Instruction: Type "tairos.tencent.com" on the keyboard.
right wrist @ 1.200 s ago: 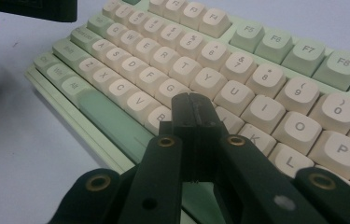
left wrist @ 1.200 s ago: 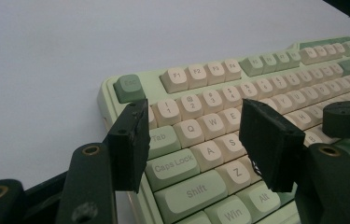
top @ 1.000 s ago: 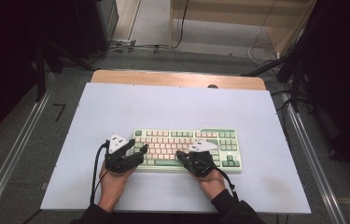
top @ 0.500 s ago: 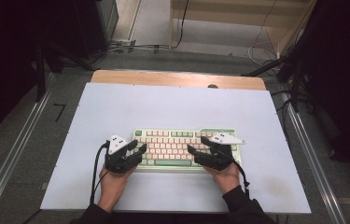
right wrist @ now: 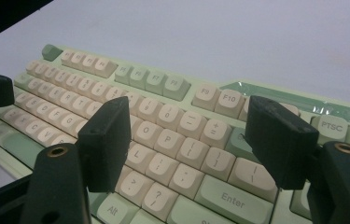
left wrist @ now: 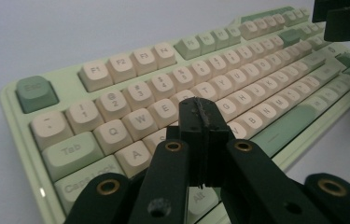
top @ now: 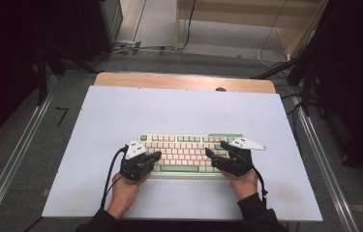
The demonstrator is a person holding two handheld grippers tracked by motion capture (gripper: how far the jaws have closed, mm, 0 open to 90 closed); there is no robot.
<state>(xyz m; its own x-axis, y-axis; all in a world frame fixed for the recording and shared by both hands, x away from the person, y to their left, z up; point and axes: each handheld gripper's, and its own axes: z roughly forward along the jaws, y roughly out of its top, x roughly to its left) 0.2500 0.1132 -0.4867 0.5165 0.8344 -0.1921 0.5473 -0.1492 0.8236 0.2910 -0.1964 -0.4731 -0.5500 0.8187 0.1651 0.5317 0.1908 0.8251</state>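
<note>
Keyboard (top: 185,151) – pale green case, cream keys

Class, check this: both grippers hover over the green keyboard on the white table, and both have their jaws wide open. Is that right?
Not quite. The left gripper has its jaws pressed shut, as the left gripper view shows. The right gripper is open over the keyboard on the table.

– What do we see of our grippers?
– Our left gripper (top: 155,155) and right gripper (top: 211,153) are black, with brass-ringed pivot holes, blocky pads (right wrist: 105,140), white three-cornered plates on top, black cables.
– And sleeves?
– We wear dark ones.
</note>
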